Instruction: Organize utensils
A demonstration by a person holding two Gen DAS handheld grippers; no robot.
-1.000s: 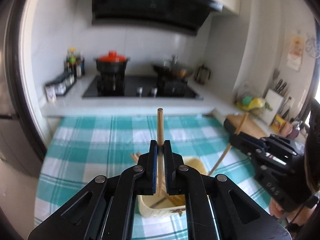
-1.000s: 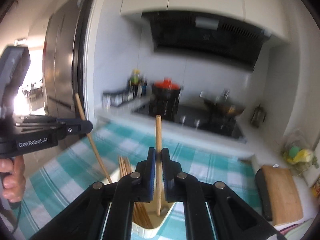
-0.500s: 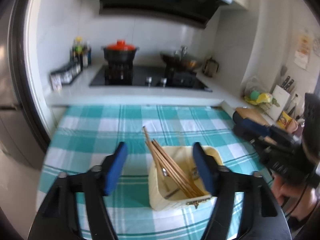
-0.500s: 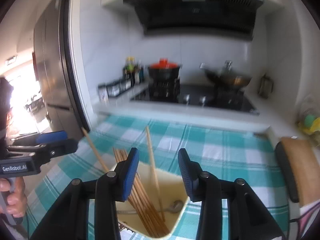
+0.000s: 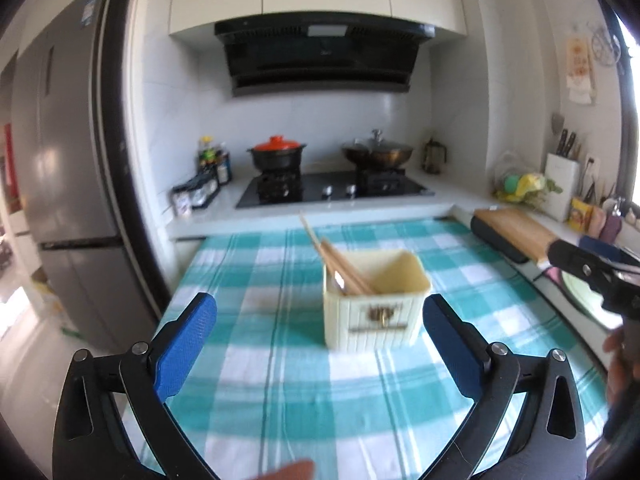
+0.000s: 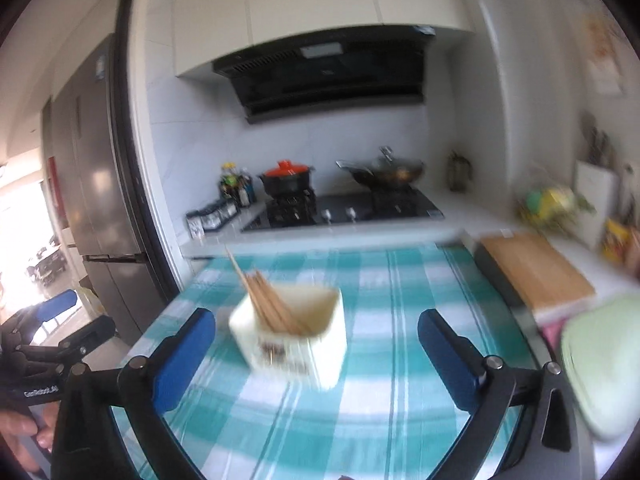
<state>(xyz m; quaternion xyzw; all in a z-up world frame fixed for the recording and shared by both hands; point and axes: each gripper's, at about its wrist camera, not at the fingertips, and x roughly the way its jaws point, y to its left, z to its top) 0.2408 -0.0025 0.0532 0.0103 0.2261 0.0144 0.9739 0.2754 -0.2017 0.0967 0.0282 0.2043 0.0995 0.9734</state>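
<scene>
Chopsticks (image 5: pixel 338 266) lean in the cream holder (image 5: pixel 376 312) on the checked tabletop (image 5: pixel 280 380), ahead of both grippers. Left gripper (image 5: pixel 320 346) and right gripper (image 6: pixel 316 354) have just been opening and gape wide, holding nothing.

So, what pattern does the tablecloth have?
Teal and white checks on the tablecloth, clearest in the left wrist view.
</scene>
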